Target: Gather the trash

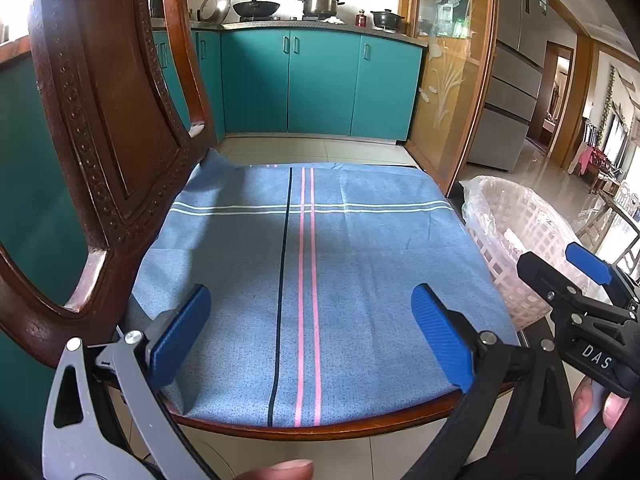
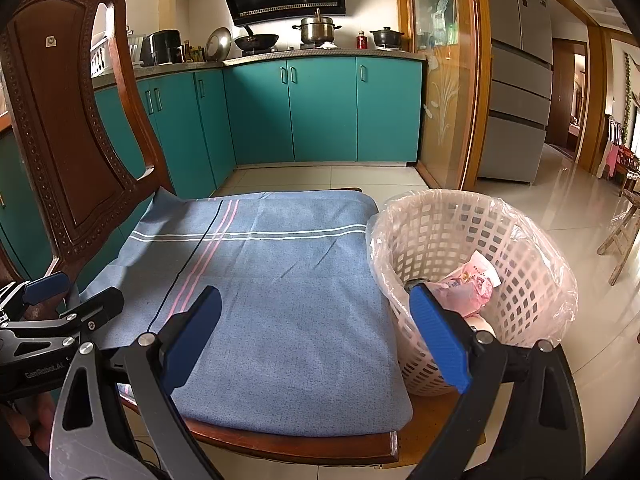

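I hold both grippers over the chair's blue cloth (image 1: 320,280). The left gripper (image 1: 312,336) and right gripper (image 2: 316,336) have fingers spread, empty. The pink trash (image 2: 468,284) lies in the basket (image 2: 532,240). Collecting seems finished; next I must search for more.

Carved chair back (image 1: 108,120) shows glossy dark wood with beaded trim. The seat cloth (image 1: 304,280) is matt woven blue. At the seat's right edge, a lattice plastic wastebasket (image 2: 520,240) wears a thin shiny liner bag (image 2: 560,292); crinkly pink plastic wrapper (image 2: 472,284) inside. Floor tiles (image 2: 560,200) gleam.
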